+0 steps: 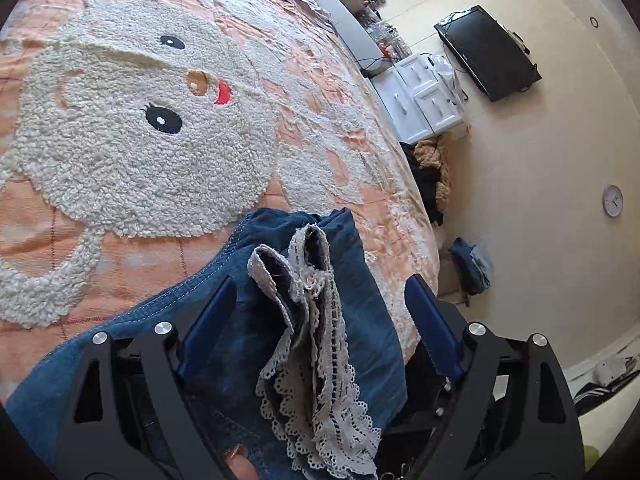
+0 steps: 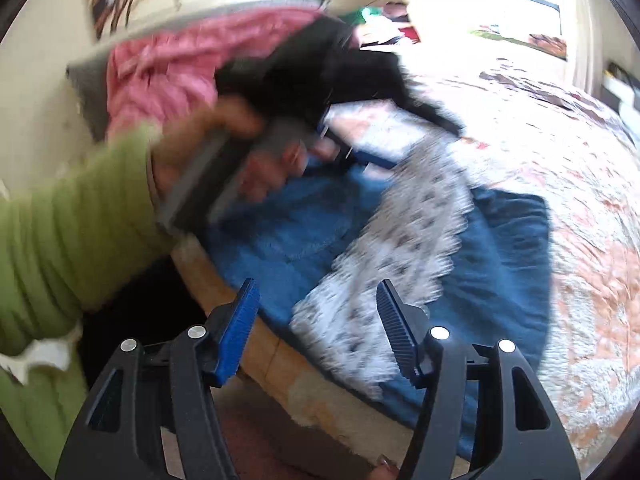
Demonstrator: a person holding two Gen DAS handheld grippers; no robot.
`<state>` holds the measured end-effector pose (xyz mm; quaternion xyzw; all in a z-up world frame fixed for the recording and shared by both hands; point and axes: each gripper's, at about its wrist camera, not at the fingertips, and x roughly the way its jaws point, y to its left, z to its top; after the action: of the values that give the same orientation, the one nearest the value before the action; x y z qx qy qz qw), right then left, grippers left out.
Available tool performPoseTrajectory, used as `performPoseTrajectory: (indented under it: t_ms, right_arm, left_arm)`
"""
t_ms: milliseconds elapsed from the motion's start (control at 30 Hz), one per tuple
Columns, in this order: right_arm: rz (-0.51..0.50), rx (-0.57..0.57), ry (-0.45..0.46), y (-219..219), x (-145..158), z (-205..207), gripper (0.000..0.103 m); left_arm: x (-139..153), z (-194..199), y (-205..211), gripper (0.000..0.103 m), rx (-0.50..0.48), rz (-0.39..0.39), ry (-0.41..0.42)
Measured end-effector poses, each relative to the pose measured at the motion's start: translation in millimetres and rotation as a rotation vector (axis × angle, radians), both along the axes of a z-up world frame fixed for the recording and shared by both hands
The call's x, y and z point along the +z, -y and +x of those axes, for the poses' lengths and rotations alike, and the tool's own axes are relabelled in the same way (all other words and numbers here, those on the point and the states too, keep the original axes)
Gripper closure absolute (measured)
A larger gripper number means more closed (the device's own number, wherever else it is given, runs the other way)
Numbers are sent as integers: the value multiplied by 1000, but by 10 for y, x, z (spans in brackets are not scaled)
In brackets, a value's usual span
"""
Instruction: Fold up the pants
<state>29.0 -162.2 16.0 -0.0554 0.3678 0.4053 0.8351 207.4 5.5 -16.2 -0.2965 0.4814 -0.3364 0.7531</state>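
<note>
1. The left gripper [image 1: 320, 312] is seen with its blue fingers spread wide, and nothing is pinched.
2. The blue pants [image 1: 360, 288], with white lace trim [image 1: 316, 340], are bunched up between those fingers, on the bed.
3. The right gripper [image 2: 318, 320] is held wide open too, above the pants [image 2: 500, 264].
4. Farther off, a bunny blanket [image 1: 132, 152] is spread out.
5. A pink cloth [image 2: 160, 72] is seen, blurred, at the far side.

Blue denim pants [image 1: 224, 340], white lace hem trim [image 1: 316, 360], lying bunched on peach quilt.
</note>
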Motion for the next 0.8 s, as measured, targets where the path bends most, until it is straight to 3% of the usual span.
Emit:
performPoseTrajectory:
  t_ms: [167, 267, 333, 467, 567, 633, 733, 800]
  right_arm:
    - [61, -253, -56, 651, 83, 582, 38]
    - [80, -359, -171, 891, -32, 1128, 37]
    - [116, -380, -235, 968, -119, 1420, 37]
    - [138, -346, -332, 907, -296, 1852, 39]
    - [117, -299, -381, 806, -449, 1892, 91]
    - [118, -283, -334, 819, -370, 1850, 92]
    - [120, -320, -269, 855, -274, 1796, 92]
    - [50, -325, -245, 790, -348, 1796, 90]
  left_arm:
    - [-71, 88, 74, 30, 7, 55, -15]
    - [-112, 113, 104, 51, 16, 68, -19]
    - [-139, 113, 122, 74, 19, 99, -17]
    - [-128, 118, 112, 83, 25, 98, -5]
    - [-2, 94, 109, 85, 23, 116, 67]
    - [48, 84, 115, 86, 24, 136, 103]
    - [9, 110, 178, 86, 41, 237, 118]
    - [-51, 144, 217, 86, 52, 280, 106]
